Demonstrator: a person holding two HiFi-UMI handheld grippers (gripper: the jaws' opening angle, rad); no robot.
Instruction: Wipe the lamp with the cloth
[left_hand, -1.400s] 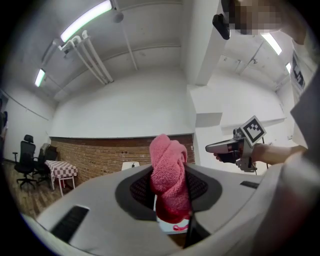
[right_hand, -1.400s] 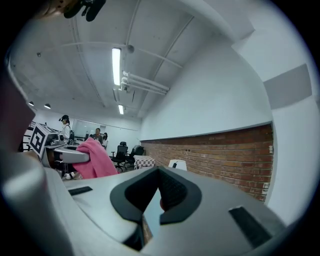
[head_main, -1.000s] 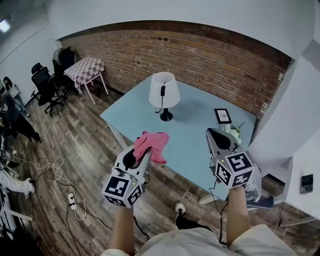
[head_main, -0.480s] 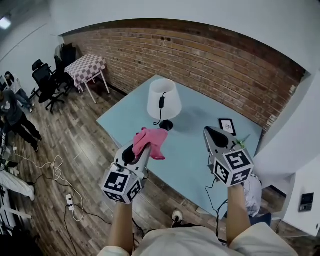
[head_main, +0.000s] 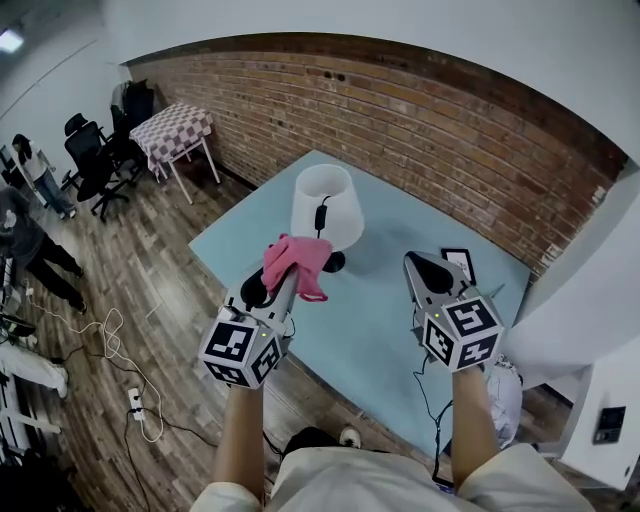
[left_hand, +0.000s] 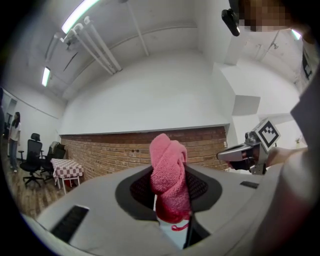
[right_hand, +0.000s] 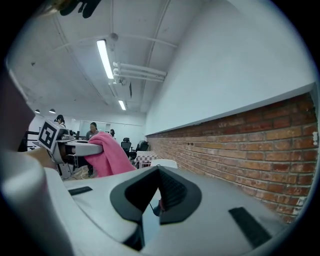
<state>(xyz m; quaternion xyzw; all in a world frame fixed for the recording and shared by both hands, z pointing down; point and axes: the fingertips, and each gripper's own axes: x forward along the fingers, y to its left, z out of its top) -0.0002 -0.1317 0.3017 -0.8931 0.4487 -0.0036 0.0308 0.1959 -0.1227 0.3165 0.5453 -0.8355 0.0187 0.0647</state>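
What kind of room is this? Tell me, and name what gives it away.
Likely an office or lab workspace: swivel office chairs near a brick wall, strip lights on a bare ceiling, cables across the wood floor.

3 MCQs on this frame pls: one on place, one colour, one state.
1. Where does the lamp stand? A) shelf B) blue table C) stool
2. What colour is the cloth? A) white B) green C) pink
3. The right gripper is: A) shut, empty B) open, empty C) shut on cloth

Key: B, its base sits on the blue top; C, it shows pink in the left gripper; A, the right gripper view shows jaws together with nothing between.
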